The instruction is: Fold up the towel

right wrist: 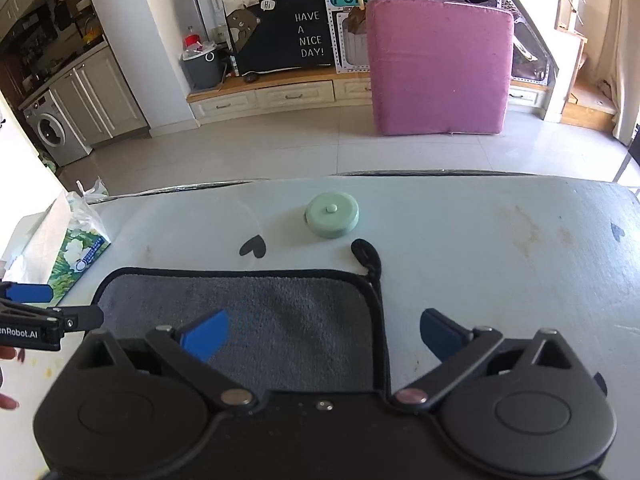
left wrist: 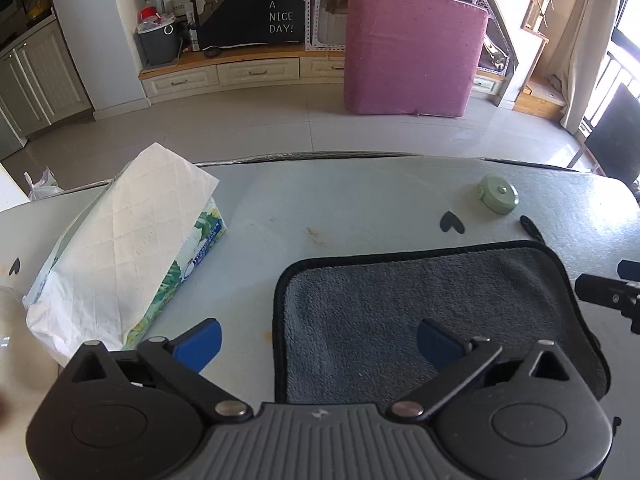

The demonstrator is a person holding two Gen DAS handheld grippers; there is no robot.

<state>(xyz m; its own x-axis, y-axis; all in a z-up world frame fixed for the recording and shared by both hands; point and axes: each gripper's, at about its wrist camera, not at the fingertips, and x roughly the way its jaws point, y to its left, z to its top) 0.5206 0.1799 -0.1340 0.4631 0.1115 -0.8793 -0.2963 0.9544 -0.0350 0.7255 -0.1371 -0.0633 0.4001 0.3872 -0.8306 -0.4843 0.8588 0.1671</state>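
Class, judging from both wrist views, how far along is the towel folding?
Done: no fold is visible; the grey towel lies flat on the table. In hand: nothing; the left gripper and right gripper are open above its side edges. Left: gripping and folding.

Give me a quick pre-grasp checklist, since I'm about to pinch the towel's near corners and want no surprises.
1. Left gripper open: ok.
2. Right gripper open: ok.
3. Towel lying flat: ok.
4. Each gripper straddling a side edge of the towel: ok.
5. Tape measure clear of the towel: ok.
6. Tissue pack clear of the towel: ok.
7. Near corners visible: cannot tell, hidden under the grippers.
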